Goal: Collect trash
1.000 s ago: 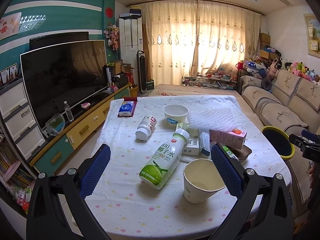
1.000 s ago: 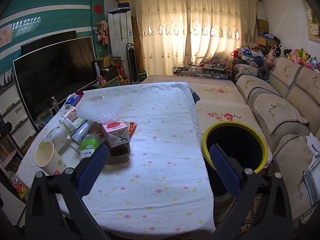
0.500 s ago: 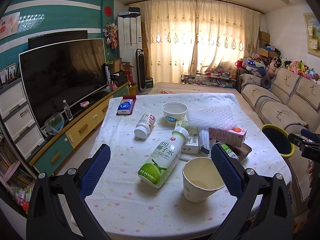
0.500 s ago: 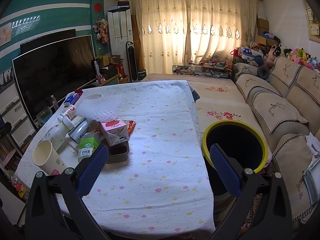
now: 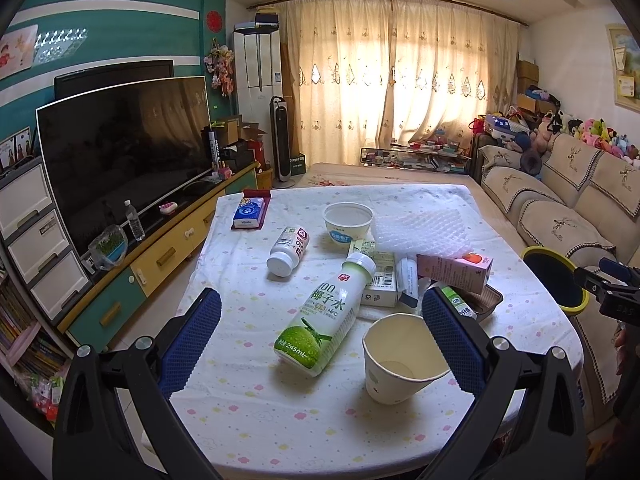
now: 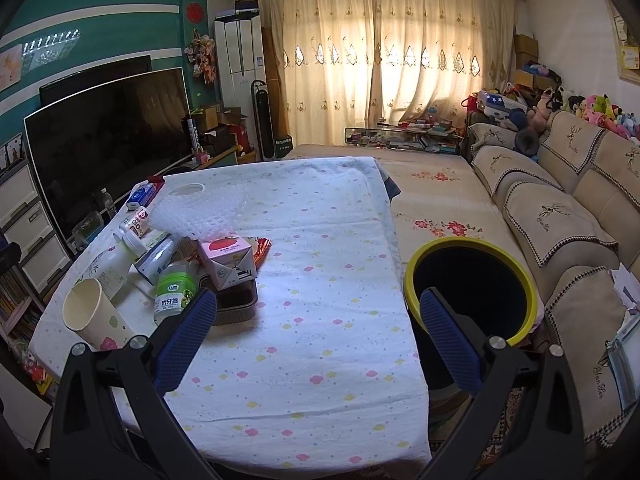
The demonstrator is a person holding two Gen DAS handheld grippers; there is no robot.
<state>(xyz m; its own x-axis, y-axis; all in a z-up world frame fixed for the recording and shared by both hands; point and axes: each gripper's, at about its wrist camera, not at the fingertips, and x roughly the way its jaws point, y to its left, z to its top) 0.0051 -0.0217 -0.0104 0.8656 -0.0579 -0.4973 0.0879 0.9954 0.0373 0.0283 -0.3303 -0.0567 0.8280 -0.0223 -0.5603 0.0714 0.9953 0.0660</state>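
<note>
both grippers' ridged blue fingers (image 5: 192, 336) spread wide, empty, over the cloth-covered desk (image 5: 256, 412): tapered paper cup (image 5: 400, 360), plastic bottle (image 5: 324, 316) marked "245ml", bubble wrap (image 5: 420, 228).

Tipped coconut-water bottle (image 5: 326, 316), upright paper cup (image 5: 400, 360) and cartons litter the table near a yellow-rimmed bin (image 6: 472, 284).

The table (image 5: 256, 420) is viewed lengthwise from above its near end. The trash bin (image 6: 472, 280) side is faced by the right view. The paper cup (image 5: 400, 360) is shared.
</note>
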